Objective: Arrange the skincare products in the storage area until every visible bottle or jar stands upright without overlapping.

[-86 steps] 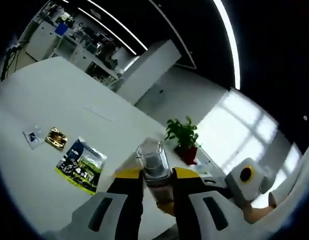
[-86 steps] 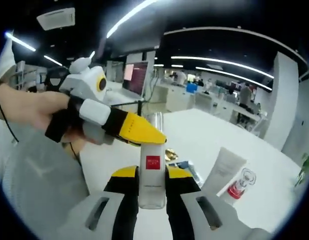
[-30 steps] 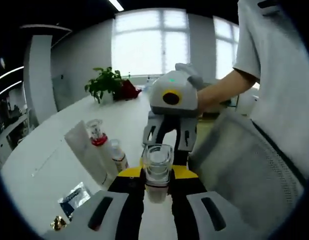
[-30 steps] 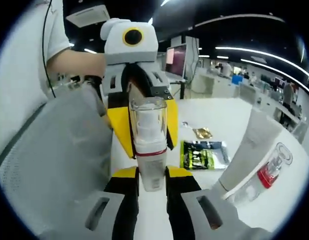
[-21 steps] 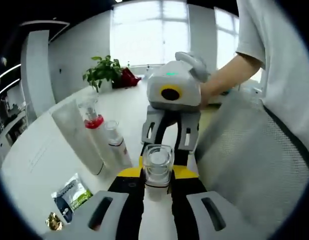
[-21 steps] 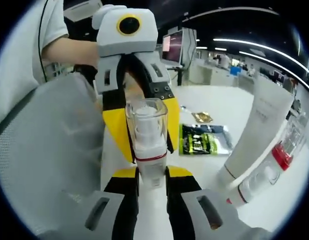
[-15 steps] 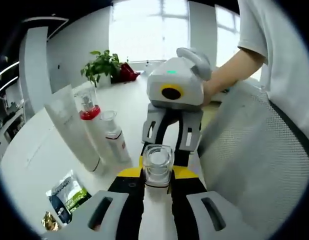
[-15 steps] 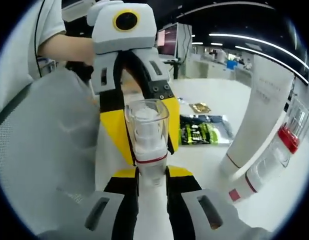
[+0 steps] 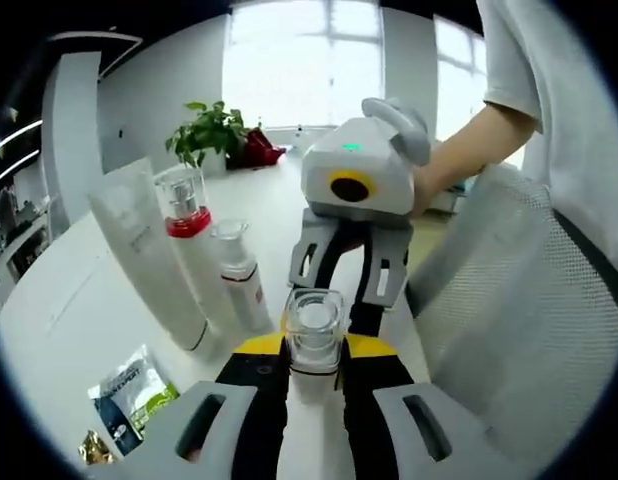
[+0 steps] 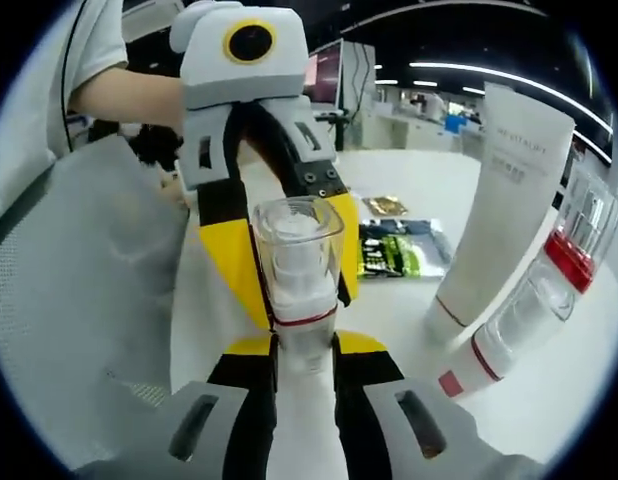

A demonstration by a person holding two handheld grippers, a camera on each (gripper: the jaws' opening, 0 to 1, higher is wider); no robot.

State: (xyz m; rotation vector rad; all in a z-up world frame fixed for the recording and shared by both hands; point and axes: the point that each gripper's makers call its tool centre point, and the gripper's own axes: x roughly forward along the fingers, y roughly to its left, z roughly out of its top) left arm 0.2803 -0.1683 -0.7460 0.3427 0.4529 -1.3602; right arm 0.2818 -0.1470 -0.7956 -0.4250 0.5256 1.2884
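Observation:
A clear-capped bottle with a red band (image 10: 302, 290) stands between my right gripper (image 10: 304, 350) jaws, which are shut on its lower part. My left gripper (image 9: 314, 350) is shut on the same bottle (image 9: 314, 330) from the opposite side. Its yellow fingers (image 10: 229, 265) flank the cap in the right gripper view. Close beside them, a white tube (image 9: 139, 250) (image 10: 504, 200), a red-collared clear bottle (image 9: 189, 225) (image 10: 579, 245) and a small white bottle (image 9: 239, 285) (image 10: 509, 325) stand upright on the white table (image 9: 49, 300).
A green sachet (image 9: 139, 385) (image 10: 399, 250) and a gold sachet (image 10: 386, 205) lie flat on the table. A grey mesh chair back (image 9: 509, 300) (image 10: 79, 280) sits close to the grippers. A potted plant (image 9: 214, 135) stands at the table's far end. A person's arm (image 9: 469, 150) holds the right gripper.
Both grippers stay shut on the bottle. They have come closer to the standing tube and bottles, which look larger now in both views.

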